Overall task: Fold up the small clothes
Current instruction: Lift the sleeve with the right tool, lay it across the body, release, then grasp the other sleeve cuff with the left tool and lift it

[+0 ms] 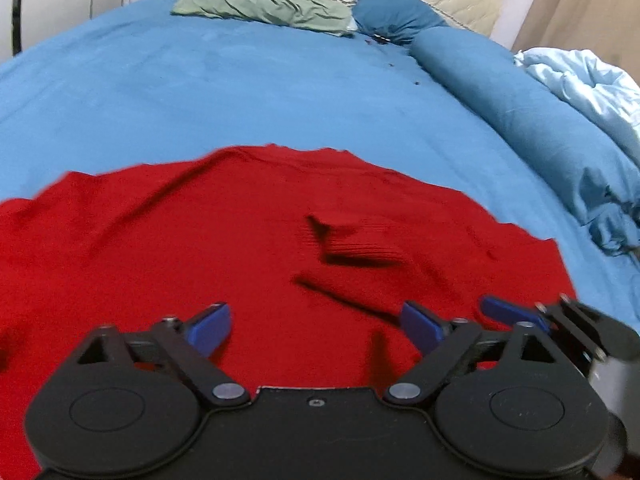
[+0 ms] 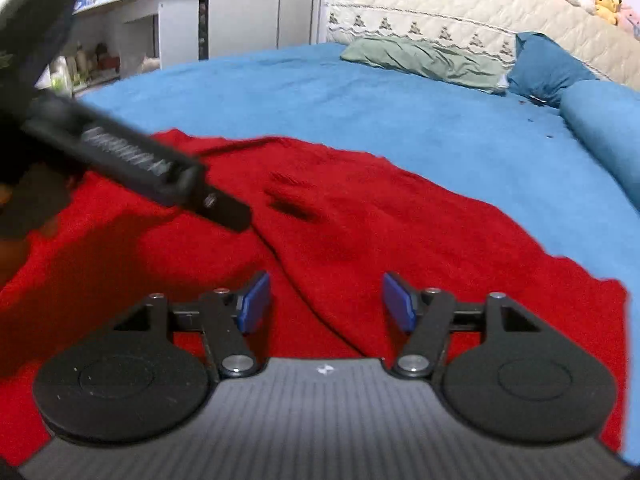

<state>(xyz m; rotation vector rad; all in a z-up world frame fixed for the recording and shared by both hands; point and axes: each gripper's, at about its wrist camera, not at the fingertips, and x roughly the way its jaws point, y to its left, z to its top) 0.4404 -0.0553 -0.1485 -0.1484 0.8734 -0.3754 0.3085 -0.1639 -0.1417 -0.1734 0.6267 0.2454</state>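
Note:
A red knitted garment [image 1: 224, 240] lies spread on the blue bed sheet [image 1: 240, 92], with a few creases and a small raised fold near its middle [image 1: 352, 244]. My left gripper [image 1: 318, 326] is open and empty, just above the garment's near part. The right gripper's fingers [image 1: 504, 310] show at the lower right of the left wrist view. In the right wrist view the same garment [image 2: 400, 232] fills the foreground. My right gripper [image 2: 326, 300] is open and empty above it. The left gripper's body [image 2: 120, 152] crosses the upper left there.
A green pillow [image 1: 264, 8] and a dark blue pillow [image 1: 396, 8] lie at the headboard. A rolled blue duvet [image 1: 532, 128] and a pale blue quilt [image 1: 584, 80] run along the bed's right side. Shelves and a wardrobe [image 2: 256, 4] stand beyond the bed's left.

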